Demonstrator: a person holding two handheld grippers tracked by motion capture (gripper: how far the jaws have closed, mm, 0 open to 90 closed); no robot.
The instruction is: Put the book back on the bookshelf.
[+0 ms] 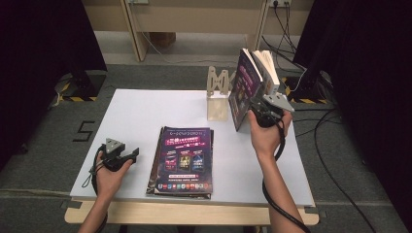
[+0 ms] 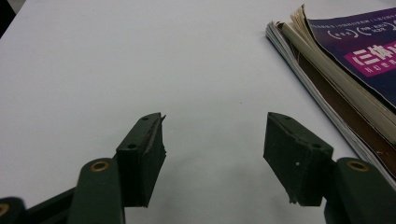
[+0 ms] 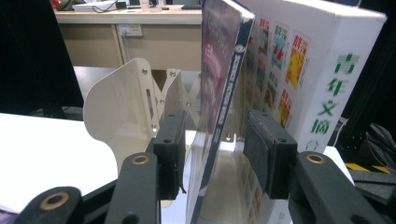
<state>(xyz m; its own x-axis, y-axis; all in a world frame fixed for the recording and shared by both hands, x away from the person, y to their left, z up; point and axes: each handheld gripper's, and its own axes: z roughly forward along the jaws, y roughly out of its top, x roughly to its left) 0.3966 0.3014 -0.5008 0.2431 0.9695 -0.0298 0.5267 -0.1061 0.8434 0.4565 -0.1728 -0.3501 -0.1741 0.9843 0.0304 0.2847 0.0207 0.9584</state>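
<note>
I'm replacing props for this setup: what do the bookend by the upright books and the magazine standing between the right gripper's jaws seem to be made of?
The bookend looks like thin sheet metal painted matte cream: bent flat plate, punched slots and screw holes; plastic can't be ruled out. The magazine looks like paper with a glossy printed cover: light sheens on it, and the edge is thin and slightly bowed.

A stack of magazines point(image 1: 184, 162) lies flat on the white table point(image 1: 131, 111).
</note>
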